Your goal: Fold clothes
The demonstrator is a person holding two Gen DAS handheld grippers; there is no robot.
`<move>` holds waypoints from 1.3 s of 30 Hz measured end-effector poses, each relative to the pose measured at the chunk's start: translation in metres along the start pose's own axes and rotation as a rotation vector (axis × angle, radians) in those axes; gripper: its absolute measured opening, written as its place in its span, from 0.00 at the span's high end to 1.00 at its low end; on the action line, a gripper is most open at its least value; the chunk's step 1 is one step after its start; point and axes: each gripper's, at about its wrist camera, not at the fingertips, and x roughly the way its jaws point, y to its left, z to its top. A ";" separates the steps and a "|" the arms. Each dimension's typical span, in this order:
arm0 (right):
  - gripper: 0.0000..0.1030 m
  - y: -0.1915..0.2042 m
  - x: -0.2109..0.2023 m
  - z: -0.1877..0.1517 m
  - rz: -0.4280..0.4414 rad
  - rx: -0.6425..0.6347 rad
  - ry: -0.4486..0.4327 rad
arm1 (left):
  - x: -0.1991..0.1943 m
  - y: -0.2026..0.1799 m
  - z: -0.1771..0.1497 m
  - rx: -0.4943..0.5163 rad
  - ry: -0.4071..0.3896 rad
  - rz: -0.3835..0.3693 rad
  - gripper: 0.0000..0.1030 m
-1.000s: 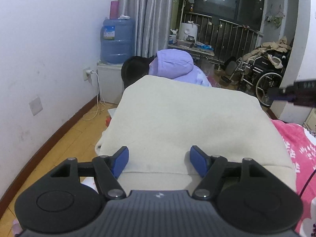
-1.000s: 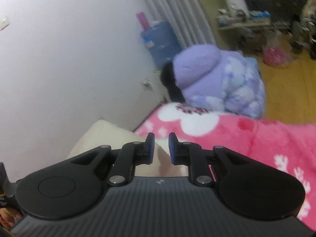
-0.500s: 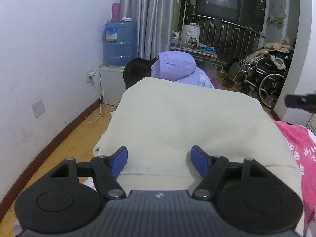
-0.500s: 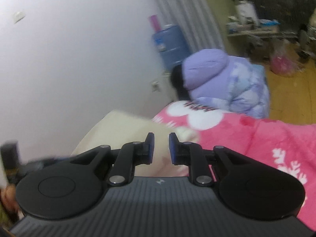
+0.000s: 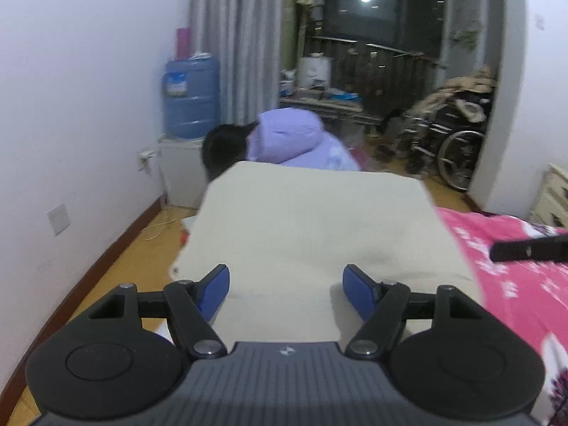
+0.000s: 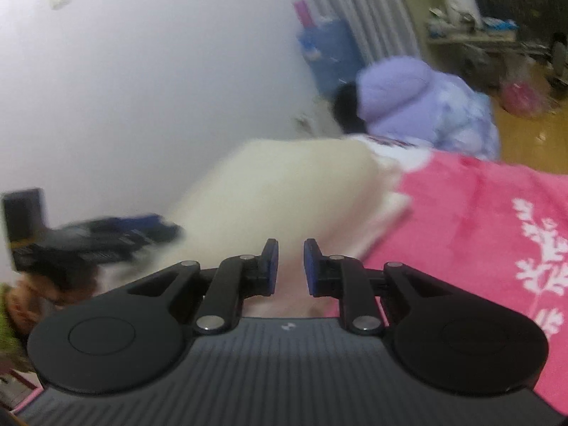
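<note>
Right now the left tongs (image 5: 286,285) are spread wide, hanging over the near edge of the soft cream folded cloth (image 5: 312,227). That cloth lies on the bed, with the pink flowered blanket (image 6: 497,213) at its 3 o'clock side. The right tongs (image 6: 290,266) are nearly together, a small gap between them, pinching nothing.

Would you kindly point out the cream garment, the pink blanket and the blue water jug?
cream garment (image 5: 312,234), left wrist view, middle of its flat top.
pink blanket (image 6: 479,206), right wrist view, plain pink area beside the garment.
blue water jug (image 5: 191,101), left wrist view, middle of its body.
</note>
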 end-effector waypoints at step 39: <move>0.43 0.111 -0.062 -0.095 -0.399 0.136 0.102 | -0.117 -0.086 -0.022 -0.165 0.158 0.217 0.00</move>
